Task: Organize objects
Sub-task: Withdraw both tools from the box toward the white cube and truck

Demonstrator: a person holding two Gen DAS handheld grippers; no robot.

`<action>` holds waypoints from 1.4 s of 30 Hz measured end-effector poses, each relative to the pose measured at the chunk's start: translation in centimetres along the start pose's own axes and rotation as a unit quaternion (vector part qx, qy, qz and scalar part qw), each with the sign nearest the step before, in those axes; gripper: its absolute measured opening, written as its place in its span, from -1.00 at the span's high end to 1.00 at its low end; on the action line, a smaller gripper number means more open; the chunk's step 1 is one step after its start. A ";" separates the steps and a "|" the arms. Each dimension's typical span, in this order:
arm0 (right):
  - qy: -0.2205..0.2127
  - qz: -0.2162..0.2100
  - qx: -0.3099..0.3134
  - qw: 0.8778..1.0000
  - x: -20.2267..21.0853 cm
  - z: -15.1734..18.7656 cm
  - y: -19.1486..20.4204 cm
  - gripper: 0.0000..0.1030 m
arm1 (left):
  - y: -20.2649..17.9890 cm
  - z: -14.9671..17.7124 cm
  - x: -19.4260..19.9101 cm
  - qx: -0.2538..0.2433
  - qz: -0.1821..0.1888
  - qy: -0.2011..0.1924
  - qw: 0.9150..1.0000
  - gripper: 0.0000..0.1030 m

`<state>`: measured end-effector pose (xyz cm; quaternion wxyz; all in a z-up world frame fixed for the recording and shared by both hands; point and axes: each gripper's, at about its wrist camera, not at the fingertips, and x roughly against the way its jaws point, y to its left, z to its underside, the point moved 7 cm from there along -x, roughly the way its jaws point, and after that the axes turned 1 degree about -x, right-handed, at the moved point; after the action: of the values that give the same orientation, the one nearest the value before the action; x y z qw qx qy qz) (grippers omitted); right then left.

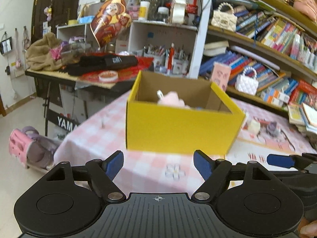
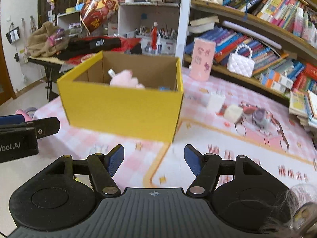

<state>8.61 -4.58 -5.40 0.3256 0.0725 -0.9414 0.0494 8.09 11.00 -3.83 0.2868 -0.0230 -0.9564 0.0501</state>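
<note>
A yellow cardboard box [image 1: 178, 129] stands open on the pink checked tablecloth [image 1: 111, 119]; it also shows in the right wrist view [image 2: 122, 111]. A pink plush toy [image 1: 172, 99] lies inside it, seen too in the right wrist view [image 2: 124, 79]. My left gripper [image 1: 158, 164] is open and empty, just short of the box's near wall. My right gripper [image 2: 153, 160] is open and empty, near the box's right corner. Two small white blocks [image 2: 216, 101] [image 2: 232, 113] and a small purple-grey object [image 2: 261, 117] lie on the cloth right of the box.
A pink patterned box [image 2: 203, 59] stands behind the yellow box. Bookshelves [image 2: 267, 39] with white handbags [image 2: 240, 63] line the right. A cluttered side table [image 1: 79, 73] and shelf unit stand at the back left. A pink and purple bag [image 1: 29, 148] lies on the floor left.
</note>
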 end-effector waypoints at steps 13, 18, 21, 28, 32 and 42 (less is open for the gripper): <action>0.030 0.052 -0.035 0.998 3.7 5.4 -1.6 -0.28 | -2.7 4.3 2.2 -0.030 0.052 0.038 0.997 -0.62; 0.036 0.080 -0.049 0.995 4.9 6.6 -3.1 -0.28 | -4.9 4.8 2.1 -0.050 0.085 0.045 0.994 -0.63; 0.037 0.098 -0.059 0.993 5.5 7.0 -4.3 -0.30 | -6.3 5.0 1.9 -0.063 0.106 0.048 0.991 -0.64; 0.052 0.146 -0.105 0.982 6.9 8.7 -7.8 -0.31 | -10.0 5.6 1.4 -0.088 0.151 0.062 0.983 -0.64; 0.058 0.163 -0.125 0.977 7.5 9.5 -9.6 -0.31 | -12.0 6.0 1.3 -0.101 0.170 0.068 0.978 -0.64; 0.057 0.176 -0.147 0.972 7.3 9.7 -13.0 -0.31 | -15.8 5.3 0.2 -0.126 0.185 0.067 0.972 -0.64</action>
<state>-0.72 -19.54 -7.84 0.3719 -0.1459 -0.9163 -0.0294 4.78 -5.09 -6.38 0.3308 -0.2391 -0.9127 -0.0199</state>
